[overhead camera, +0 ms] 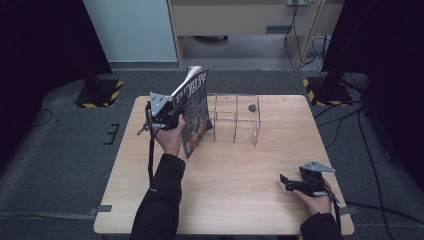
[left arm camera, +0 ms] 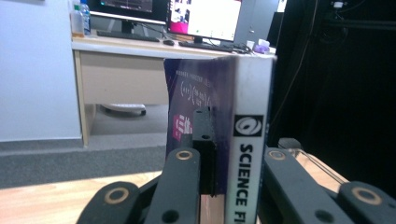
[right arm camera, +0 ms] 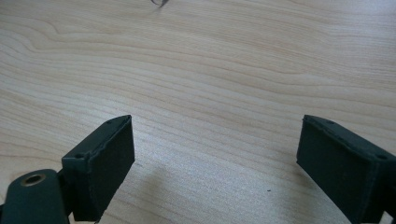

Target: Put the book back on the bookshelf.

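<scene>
Left of centre in the high view, the left gripper (overhead camera: 172, 111) clamps a paperback book (overhead camera: 196, 112) near its spine, holding it upright beside the clear divider rack (overhead camera: 235, 119). It looks moderately heavy, its glossy cover slippery, its pages floppy, so the stiff spine edge seems the best hold. Lower right, the right gripper (overhead camera: 289, 182) rests open and empty on the wooden table (overhead camera: 240, 190)

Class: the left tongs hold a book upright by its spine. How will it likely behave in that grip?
The book looks thick, so probably heavy for the left tongs. Its pages fan open at the top, so it may flop open. The spine looks glossy, so it could slip.
</scene>
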